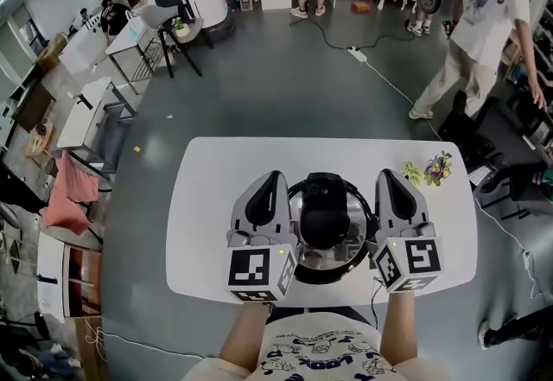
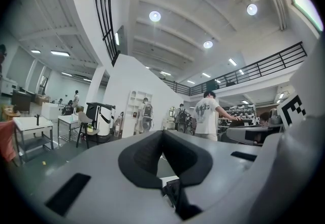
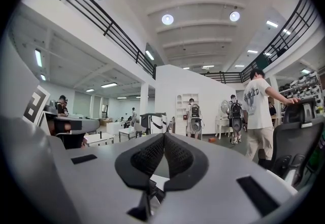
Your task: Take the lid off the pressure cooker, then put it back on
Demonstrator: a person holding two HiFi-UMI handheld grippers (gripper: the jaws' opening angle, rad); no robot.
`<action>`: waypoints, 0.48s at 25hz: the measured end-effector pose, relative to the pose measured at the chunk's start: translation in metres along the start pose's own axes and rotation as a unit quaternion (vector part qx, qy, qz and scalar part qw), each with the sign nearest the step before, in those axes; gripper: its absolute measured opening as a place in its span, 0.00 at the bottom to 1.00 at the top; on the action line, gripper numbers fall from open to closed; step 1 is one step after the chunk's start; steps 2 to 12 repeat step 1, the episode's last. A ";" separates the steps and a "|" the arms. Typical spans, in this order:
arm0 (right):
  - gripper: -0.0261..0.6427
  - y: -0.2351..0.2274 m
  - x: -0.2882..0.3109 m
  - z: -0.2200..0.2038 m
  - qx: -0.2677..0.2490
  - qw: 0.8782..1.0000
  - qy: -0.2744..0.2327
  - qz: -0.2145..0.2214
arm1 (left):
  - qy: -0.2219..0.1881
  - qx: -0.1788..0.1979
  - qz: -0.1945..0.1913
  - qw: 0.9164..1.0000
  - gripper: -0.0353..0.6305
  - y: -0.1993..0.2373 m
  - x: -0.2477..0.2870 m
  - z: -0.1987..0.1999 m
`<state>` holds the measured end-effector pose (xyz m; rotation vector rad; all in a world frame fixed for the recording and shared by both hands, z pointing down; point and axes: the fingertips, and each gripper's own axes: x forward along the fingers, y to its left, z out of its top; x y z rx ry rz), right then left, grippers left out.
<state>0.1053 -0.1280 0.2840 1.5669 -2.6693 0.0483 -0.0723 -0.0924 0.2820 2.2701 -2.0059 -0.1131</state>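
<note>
Between your two grippers sits the pressure cooker (image 1: 328, 274), near the front edge of the white worktop (image 1: 207, 189). Your left gripper (image 1: 275, 174) is just beside it on one side. Your right gripper (image 1: 386, 174) is just beside it on the other, so both are about as near. Both point away from you, past the pot and not at it. To reach the lid (image 1: 304, 251), I think you would have to turn a gripper inward. Both pairs of jaws are pressed together with nothing between them, so they would have to spread first.

The lid is on the pot. It is round, shiny silver metal, and it looks smooth and slippery. A fat black handle (image 1: 324, 213) runs across its middle, with its long way going from you to the far side. That handle looks like plastic and seems the best part to pinch. A small bunch of flowers (image 1: 429, 169) lies on the worktop, off beyond your right gripper and apart from the pot.
</note>
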 end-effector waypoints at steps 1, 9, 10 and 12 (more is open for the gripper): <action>0.06 -0.002 -0.001 0.000 0.001 1.000 0.000 0.000 | 0.000 -0.001 0.001 1.000 0.07 -0.001 0.001 -0.001; 0.06 -0.002 -0.001 0.000 0.001 1.000 0.000 0.000 | 0.000 -0.001 0.001 1.000 0.07 -0.001 0.001 -0.001; 0.06 -0.002 -0.001 0.000 0.001 1.000 0.000 0.000 | 0.000 -0.001 0.001 1.000 0.07 -0.001 0.001 -0.001; 0.06 -0.002 -0.001 0.000 0.001 1.000 0.000 0.000 | 0.000 -0.001 0.001 1.000 0.07 -0.001 0.001 -0.001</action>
